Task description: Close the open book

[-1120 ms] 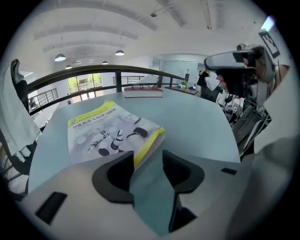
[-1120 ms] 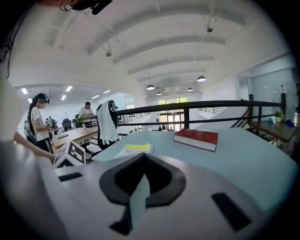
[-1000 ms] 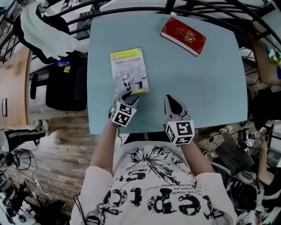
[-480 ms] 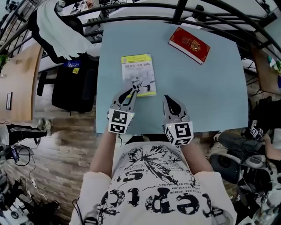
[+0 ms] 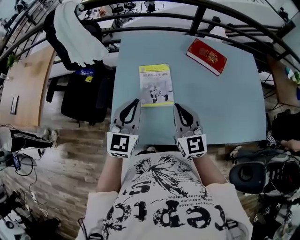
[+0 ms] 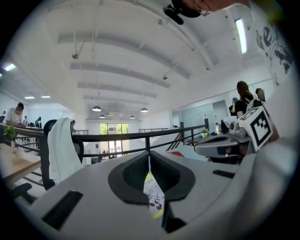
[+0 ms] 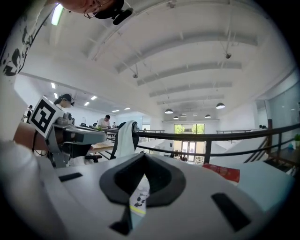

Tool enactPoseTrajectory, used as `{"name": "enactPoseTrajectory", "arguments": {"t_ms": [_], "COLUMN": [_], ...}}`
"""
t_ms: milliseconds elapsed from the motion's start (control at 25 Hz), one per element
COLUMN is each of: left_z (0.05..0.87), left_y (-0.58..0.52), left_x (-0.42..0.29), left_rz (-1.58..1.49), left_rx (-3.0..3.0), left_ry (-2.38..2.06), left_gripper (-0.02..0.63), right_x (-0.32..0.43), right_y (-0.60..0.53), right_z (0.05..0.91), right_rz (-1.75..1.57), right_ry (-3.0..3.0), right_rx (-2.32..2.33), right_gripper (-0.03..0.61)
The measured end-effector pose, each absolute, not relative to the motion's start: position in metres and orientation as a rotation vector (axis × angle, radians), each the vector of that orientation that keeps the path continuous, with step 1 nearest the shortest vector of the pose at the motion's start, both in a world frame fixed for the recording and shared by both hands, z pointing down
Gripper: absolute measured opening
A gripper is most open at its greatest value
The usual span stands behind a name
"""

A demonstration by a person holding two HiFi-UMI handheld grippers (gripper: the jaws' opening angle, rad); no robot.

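The closed book (image 5: 156, 85), with a yellow and white cover, lies flat on the pale blue table (image 5: 234, 103). Both grippers hover side by side over the table's near edge, just short of the book and not touching it. My left gripper (image 5: 136, 101) is shut and empty, and points level; a strip of the book's cover (image 6: 153, 199) shows through the slit between its jaws. My right gripper (image 5: 177, 106) is shut too, with nothing in it, and the same cover (image 7: 138, 199) shows below its tips. In their own views the left gripper (image 6: 149, 154) and right gripper (image 7: 144, 157) look out over the table.
A red book (image 5: 206, 56) lies at the table's far right corner, also visible as the red book (image 7: 222, 172). A black chair draped with a white cloth (image 5: 75, 33) stands at the left beside a black office chair (image 5: 86, 93). A black railing (image 5: 197, 11) runs behind the table.
My left gripper left the book's near edge, rose and drew back toward me while its jaws shut. The right gripper also rose and pulled back a little. The book stays flat.
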State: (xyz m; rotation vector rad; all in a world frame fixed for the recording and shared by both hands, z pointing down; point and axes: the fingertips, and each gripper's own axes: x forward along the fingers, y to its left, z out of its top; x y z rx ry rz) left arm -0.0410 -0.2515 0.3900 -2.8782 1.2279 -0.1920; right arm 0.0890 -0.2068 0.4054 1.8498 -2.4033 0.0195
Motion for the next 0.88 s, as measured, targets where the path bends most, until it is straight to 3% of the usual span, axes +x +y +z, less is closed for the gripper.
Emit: {"name": "enactPoseTrajectory", "arguments": {"t_ms": [880], "left_z": [0.376], "left_y": [-0.234], "left_x": [-0.081], "left_rz": [-0.124], "left_rx": [-2.885], "left_ry": [1.256], "left_gripper": [0.023], "right_x": [0.072], "right_y": [-0.192], "right_z": [0.397], "right_rz": [-0.036], "right_ry": [-2.346], "right_rx": [1.892], "right_gripper": [0.009]}}
